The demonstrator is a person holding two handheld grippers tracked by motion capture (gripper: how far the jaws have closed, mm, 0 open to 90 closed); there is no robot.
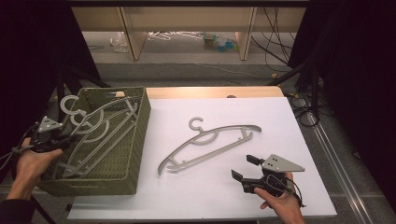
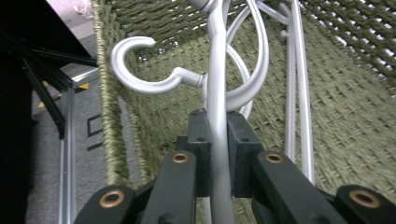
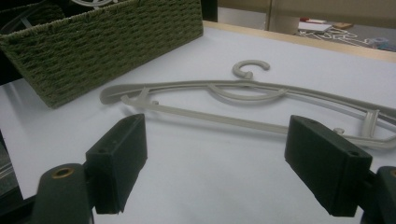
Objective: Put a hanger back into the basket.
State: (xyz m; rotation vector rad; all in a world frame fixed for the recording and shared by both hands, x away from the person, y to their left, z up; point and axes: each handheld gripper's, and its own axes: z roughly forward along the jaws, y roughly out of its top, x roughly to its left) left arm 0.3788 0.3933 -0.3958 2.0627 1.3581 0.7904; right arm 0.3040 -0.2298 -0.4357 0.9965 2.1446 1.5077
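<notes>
Now the left tool (image 2: 218,154) grips one hanger (image 2: 217,93) in the basket (image 1: 140,135) – another hanger (image 1: 210,142) waits on the table (image 1: 289,126), right tool (image 1: 243,169) released.

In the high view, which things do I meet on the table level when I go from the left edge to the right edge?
left gripper → green woven basket with hangers inside → grey hanger lying on the white table → right gripper

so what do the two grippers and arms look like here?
Both grippers are black with block-shaped jaw pads and brass-coloured rivets at the linkages. The left gripper and right gripper each carry a grey three-cornered plate on top; dark cables trail from both. A dark sleeve covers the left forearm.
</notes>
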